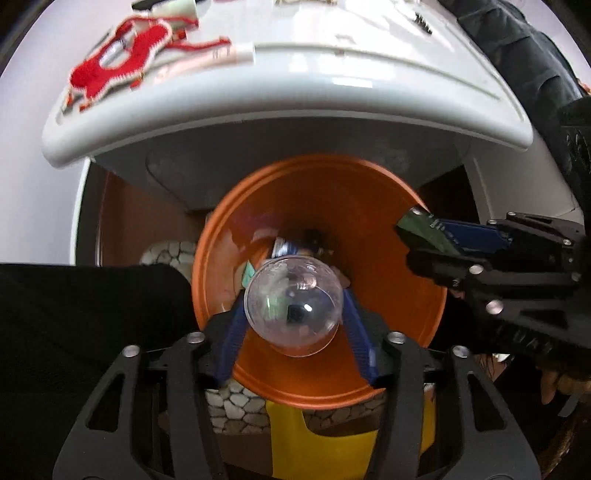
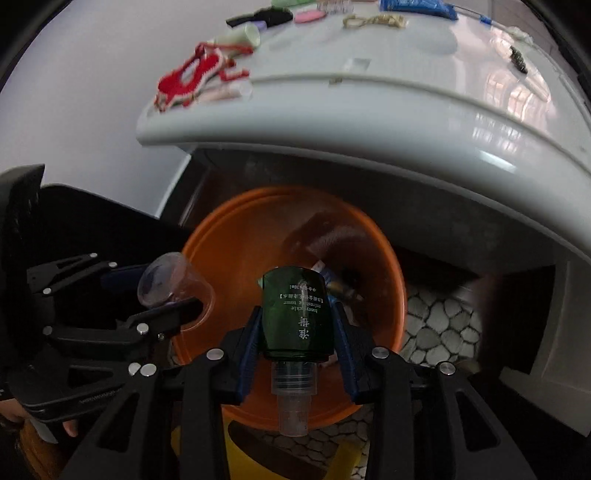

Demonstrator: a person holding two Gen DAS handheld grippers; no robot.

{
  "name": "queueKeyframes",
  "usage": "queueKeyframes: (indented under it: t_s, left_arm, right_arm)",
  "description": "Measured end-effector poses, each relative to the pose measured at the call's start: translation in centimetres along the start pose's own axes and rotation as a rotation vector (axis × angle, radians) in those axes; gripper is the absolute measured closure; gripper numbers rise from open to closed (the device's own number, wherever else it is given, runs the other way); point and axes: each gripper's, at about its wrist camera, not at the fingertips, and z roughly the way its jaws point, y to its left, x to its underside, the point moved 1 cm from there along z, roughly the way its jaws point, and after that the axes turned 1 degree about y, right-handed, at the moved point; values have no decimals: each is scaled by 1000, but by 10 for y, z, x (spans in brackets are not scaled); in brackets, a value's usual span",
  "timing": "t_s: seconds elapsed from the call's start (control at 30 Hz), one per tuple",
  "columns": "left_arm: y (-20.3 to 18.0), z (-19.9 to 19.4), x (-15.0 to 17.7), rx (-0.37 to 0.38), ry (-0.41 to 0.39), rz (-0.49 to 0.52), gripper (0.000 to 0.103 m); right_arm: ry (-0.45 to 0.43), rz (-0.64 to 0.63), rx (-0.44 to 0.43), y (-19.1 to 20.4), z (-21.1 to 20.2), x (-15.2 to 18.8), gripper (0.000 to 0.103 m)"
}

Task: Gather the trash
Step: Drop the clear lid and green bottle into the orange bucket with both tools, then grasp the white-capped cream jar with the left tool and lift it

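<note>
We're looking down past the rounded edge of a white tabletop (image 1: 295,81) with a pale wall behind it. Below, an orange bin (image 1: 332,192) stands over a pebble-patterned floor (image 2: 436,325), with something yellow (image 1: 325,443) just under its near rim. On the tabletop lies a red crocheted piece (image 1: 118,62) beside some pale tubes. Only the right wrist view reaches the far end, where we spot a blue packet (image 2: 417,7) and a black item (image 2: 266,16). The left wrist view alone gives us the bottom of the bin, with scraps already lying there. The left gripper (image 1: 293,291) hangs over the bin mouth with a clear plastic cup (image 1: 291,314) between its blue fingers (image 1: 229,339). We see the cup end-on, its long axis running along the fingers and down into the bin. From the right wrist view that same cup shows sideways, tilted over the bin's near rim. The right gripper (image 2: 297,308) hangs over the bin too, with a dark green bottle (image 2: 295,317) between its fingers, clear cap towards the camera and base pointing down into the bin. Both sets of fingers stand about as wide as their loads. We cannot tell whether the pads press on them or stand just clear.
</note>
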Motion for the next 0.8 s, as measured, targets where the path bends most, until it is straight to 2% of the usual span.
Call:
queueKeyframes:
  t_s: [0.1, 0.13, 0.3, 0.4, 0.47, 0.53, 0.6, 0.67, 0.8]
  left_arm:
    - [0, 5, 2, -40, 24, -3, 39]
    - [2, 4, 2, -28, 21, -16, 38]
    - [14, -14, -7, 2, -43, -57, 38]
    - [28, -39, -20, 20, -139, -89, 38]
    - [40, -63, -35, -4, -243, -96, 38]
    - [51, -83, -55, -54, -312, -95, 38]
    - [63, -94, -76, -71, -346, -115, 37]
    - [76, -106, -104, -89, -379, -157, 30]
    - [95, -114, -162, -76, -405, -220, 28]
  right_arm:
    - [-1, 12, 40, -3, 1, 0, 28]
    - [-17, 27, 46, -5, -3, -1, 24]
    - [-130, 92, 66, -23, -35, -17, 23]
    - [-231, 124, 112, -34, -69, -33, 22]
    - [-312, 146, 124, -45, -95, -44, 20]
    - [-381, 159, 129, -52, -121, -59, 17]
    - [-463, 164, 134, -57, -150, -79, 15]
    - [-532, 164, 148, -60, -169, -98, 12]
    - [-640, 171, 202, -68, -184, -128, 7]
